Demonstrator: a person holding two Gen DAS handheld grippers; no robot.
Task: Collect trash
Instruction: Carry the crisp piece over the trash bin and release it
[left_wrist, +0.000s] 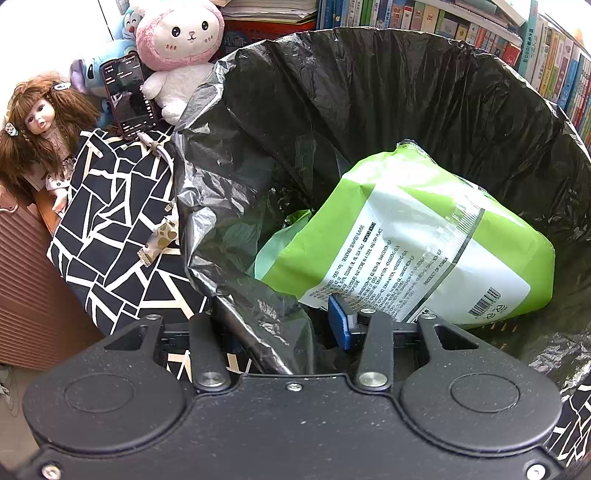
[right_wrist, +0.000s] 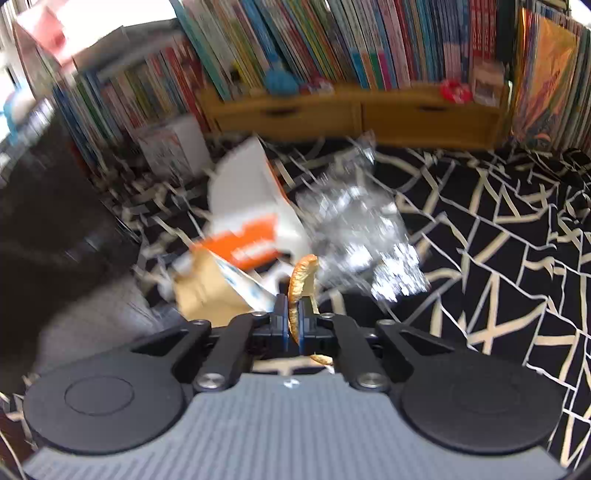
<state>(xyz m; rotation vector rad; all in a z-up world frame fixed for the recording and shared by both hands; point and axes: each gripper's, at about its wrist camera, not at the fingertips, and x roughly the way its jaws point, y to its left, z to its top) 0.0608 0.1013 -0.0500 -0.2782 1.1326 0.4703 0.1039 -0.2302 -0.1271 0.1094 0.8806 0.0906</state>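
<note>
**Kid:** Right hand-held gripper is closest, and it is squeezed tight on a peel. Orange peel, I think. It sticks up out of the pads.

**Helper:** Yes, only a thin bit is pinched. So go slow, or it could slip out and drop back on the cloth.

**Kid:** Where does it go?

**Helper:** Into the bag. In the left view the black bag gapes wide and a green packet lies inside already.

**Kid:** What is the left hand-held gripper doing?

**Helper:** It stands partly open with the bag's near edge between its fingers. One blue pad sits inside the bag. I cannot tell if it really pinches the plastic. Keeping that edge pulled back seems best, so the mouth stays wide.

**Kid:** And then?

**Helper:** Bring the peel right over the hole, above the packet, before letting go. Do not open early over the rim.

**Kid:** More trash is left, right?

**Helper:** Yes. A box, a paper scrap and a crinkly clear wrapper lie on the cloth, blurry in the right view.
</note>
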